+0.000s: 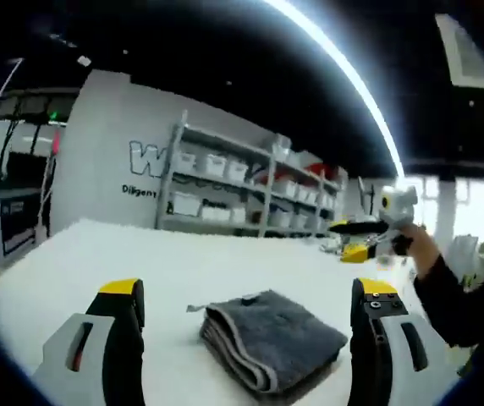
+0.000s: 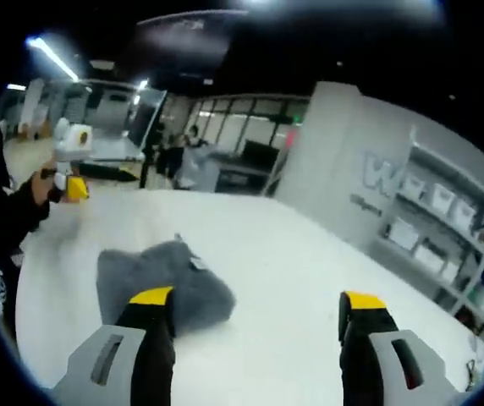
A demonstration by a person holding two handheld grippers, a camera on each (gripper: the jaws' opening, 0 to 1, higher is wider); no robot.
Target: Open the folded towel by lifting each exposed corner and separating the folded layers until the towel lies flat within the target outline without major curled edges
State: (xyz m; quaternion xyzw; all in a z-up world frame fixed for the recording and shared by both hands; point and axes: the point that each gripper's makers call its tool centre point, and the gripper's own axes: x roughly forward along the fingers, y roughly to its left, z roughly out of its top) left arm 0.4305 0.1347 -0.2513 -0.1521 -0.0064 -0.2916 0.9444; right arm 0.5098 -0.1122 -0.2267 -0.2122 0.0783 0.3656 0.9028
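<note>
Yellow-tipped jaws of the left gripper rise spread wide apart in the left gripper view, pinching nothing, with the folded grey towel lying on the white table between and just beyond them. Its stacked, pale-edged layers face the camera on the near left side, and a small tag sits on its top. Off to the right, a hand in a dark sleeve holds the other gripper raised above the table's far edge. Behind stand shelves stocked with white bins against a grey wall with lettering. From the right gripper view, the right gripper likewise stands spread and holds nothing; the towel lies on the table just beyond its left jaw, partly hidden by that jaw's tip.
</note>
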